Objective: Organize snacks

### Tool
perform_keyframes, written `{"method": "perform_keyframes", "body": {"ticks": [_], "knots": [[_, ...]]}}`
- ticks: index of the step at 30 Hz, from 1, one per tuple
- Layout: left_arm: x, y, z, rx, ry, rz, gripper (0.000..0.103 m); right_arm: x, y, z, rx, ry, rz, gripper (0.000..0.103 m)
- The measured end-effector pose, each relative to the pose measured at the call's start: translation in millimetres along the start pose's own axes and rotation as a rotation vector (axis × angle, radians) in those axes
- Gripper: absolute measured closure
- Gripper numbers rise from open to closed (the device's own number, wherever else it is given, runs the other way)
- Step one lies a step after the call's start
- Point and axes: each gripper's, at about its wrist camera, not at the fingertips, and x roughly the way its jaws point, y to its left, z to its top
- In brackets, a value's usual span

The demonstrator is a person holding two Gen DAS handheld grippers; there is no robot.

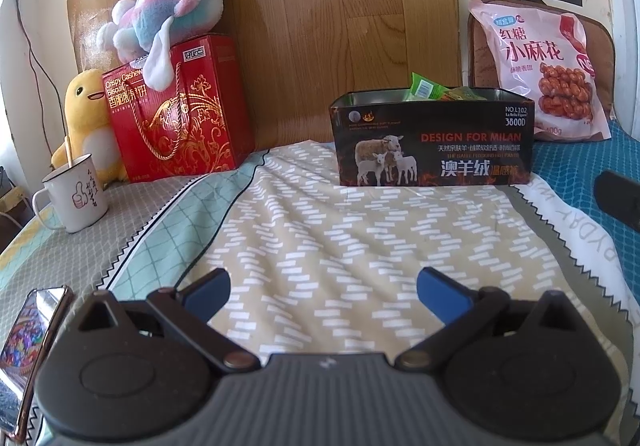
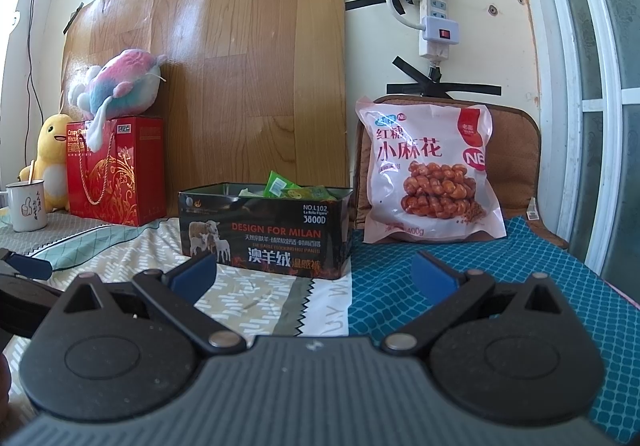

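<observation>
A black tin box (image 1: 432, 142) with sheep printed on it stands open on the bed, with green snack packets (image 1: 426, 88) inside; it also shows in the right wrist view (image 2: 266, 232). A pink bag of twisted dough snacks (image 1: 544, 74) leans upright behind and right of the box (image 2: 432, 174). My left gripper (image 1: 322, 288) is open and empty, low over the patterned sheet in front of the box. My right gripper (image 2: 316, 272) is open and empty, just before the box's right front corner.
A red biscuit gift box (image 1: 180, 106) with a plush toy (image 1: 172, 10) on top stands at the back left, next to a yellow plush (image 1: 86, 118) and a white mug (image 1: 74, 196). A phone (image 1: 28, 338) lies at the near left. A wooden board (image 2: 224, 66) covers the wall.
</observation>
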Motion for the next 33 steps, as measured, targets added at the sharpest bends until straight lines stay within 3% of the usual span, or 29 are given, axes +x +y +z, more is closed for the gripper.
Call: {"method": "perform_keyframes", "body": {"ticks": [33], "knots": [[2.0, -1.2, -0.4, 0.004, 0.012, -0.003, 0.0, 0.5, -0.8, -0.3, -0.001, -0.001, 0.003, 0.0]]}}
